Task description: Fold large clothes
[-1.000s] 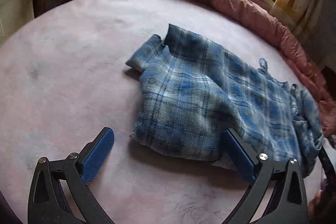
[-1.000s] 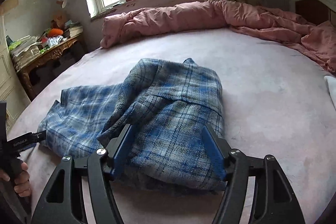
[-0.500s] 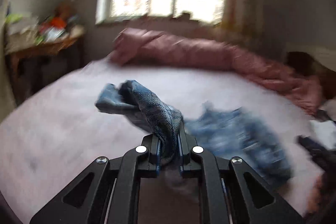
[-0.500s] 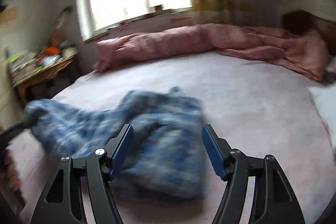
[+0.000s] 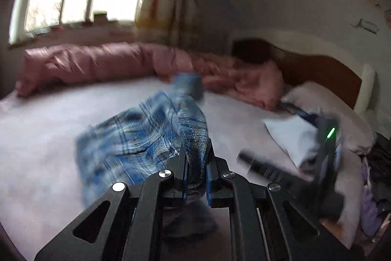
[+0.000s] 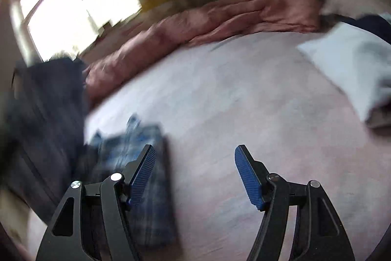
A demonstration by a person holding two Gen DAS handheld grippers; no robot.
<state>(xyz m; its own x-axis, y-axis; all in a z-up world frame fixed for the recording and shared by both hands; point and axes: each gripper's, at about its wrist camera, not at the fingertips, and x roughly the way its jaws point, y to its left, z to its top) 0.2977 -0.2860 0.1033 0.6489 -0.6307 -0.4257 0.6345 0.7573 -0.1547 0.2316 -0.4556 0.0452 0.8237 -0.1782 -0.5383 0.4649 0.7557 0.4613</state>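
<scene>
Left tongs pinch the blue plaid garment; right tongs gape wide, holding nothing.

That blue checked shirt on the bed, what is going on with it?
A person is folding it with a hand-held clamp in each hand. The left tool is clamped on a bunched part of the blue plaid shirt and holds that part up off the pink bedsheet, while the rest trails down onto the bed. The right tool is open and holds nothing; only sheet shows between its blue pads, with the shirt beside it. The fold is not yet done. Both pictures are blurred.
</scene>
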